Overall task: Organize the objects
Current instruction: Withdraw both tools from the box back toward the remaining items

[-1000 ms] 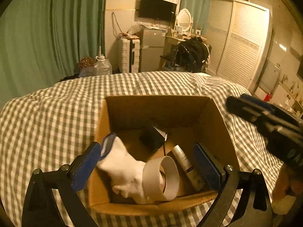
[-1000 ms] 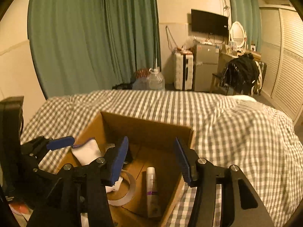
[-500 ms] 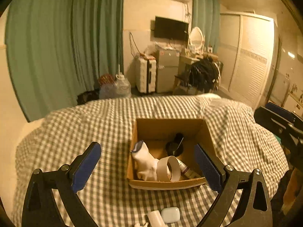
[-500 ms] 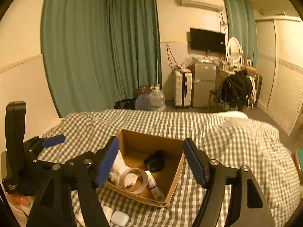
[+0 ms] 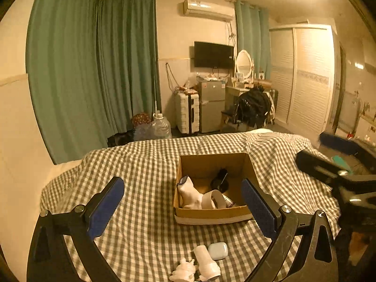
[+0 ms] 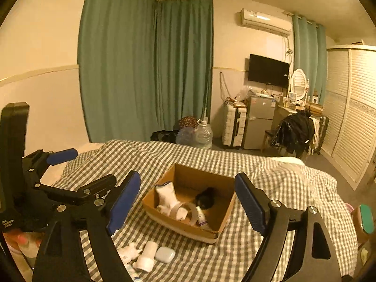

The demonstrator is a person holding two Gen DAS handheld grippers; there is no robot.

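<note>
Cardboard box (image 5: 212, 212) sits mid-bed on the checked bedspread (image 5: 145, 164), and I count 4 things inside: 1 white sock (image 5: 189, 193), 1 tape roll (image 5: 215, 199), 1 small bottle (image 6: 201, 217), 1 dark object (image 5: 220, 179). I'm between picks, I reckon. Left gripper (image 5: 182, 206) and right gripper (image 6: 186, 202) hover above, both jaws spread wide, holding nothing. Next calls for dropping to the near edge: 3 loose pieces wait, 1 white case (image 5: 218, 250), 1 white roll (image 5: 206, 259), 1 small white figure (image 5: 183, 269).

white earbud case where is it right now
The white earbud case lies on the checked bedspread in front of the cardboard box, beside a white roll.
</note>
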